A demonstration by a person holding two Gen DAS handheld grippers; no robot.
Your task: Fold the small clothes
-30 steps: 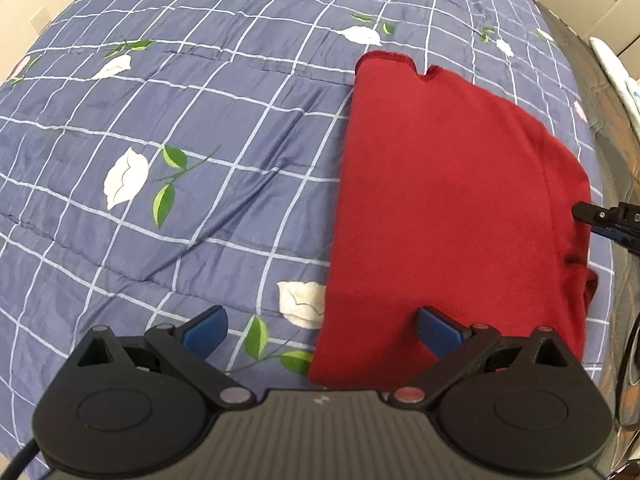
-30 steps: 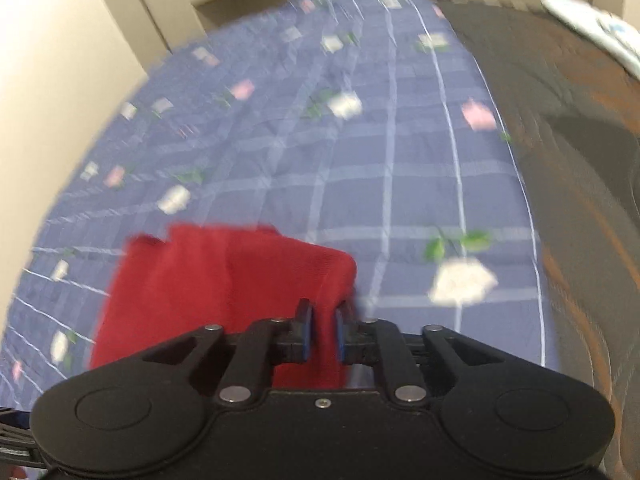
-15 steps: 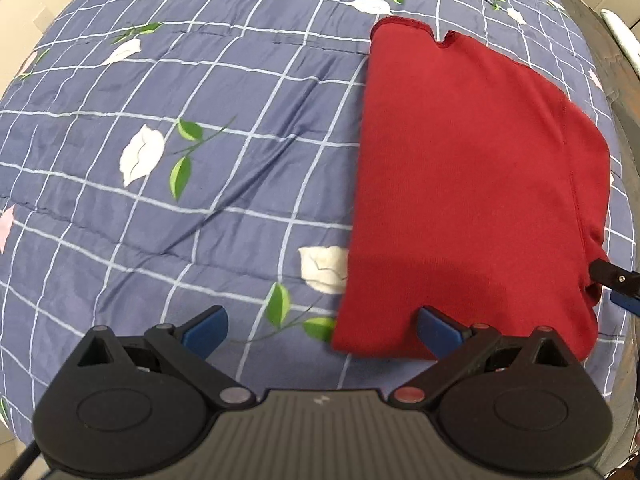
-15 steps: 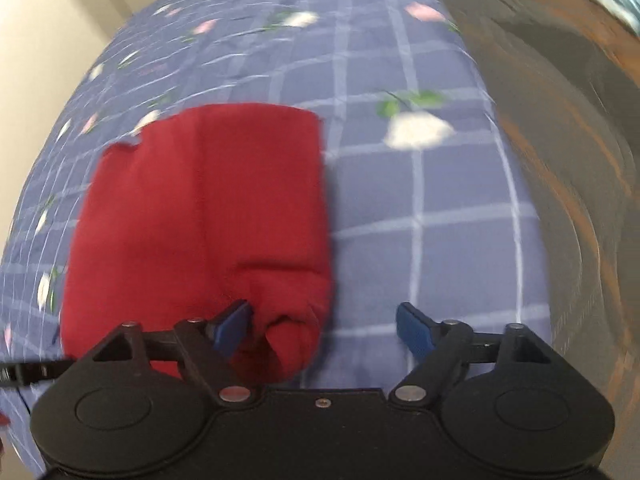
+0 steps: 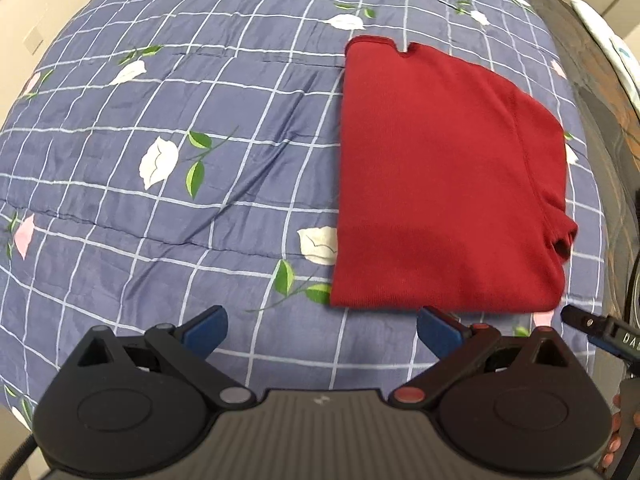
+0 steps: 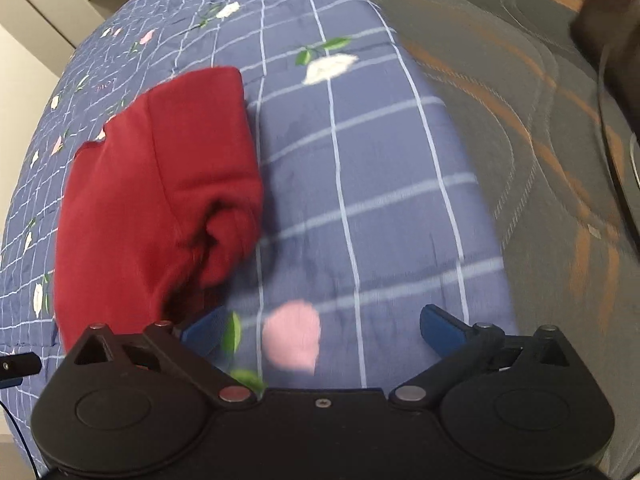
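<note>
My left tongs (image 5: 320,330) are wide apart w/ nothing between; right tongs (image 6: 322,330) are opening, also empty. Red garment (image 5: 440,184) lies folded on the bedspread (image 5: 200,120), near corner prob. bunched. Mostly done; tidy left.

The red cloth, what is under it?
The red cloth lies folded on a blue flowered quilt. A white flower slips partly beneath its edge. Anything between its layers is covered.

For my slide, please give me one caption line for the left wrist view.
Folded red garment lying flat on a blue floral checked bedspread, with the open left gripper above its near edge, holding nothing.
</note>
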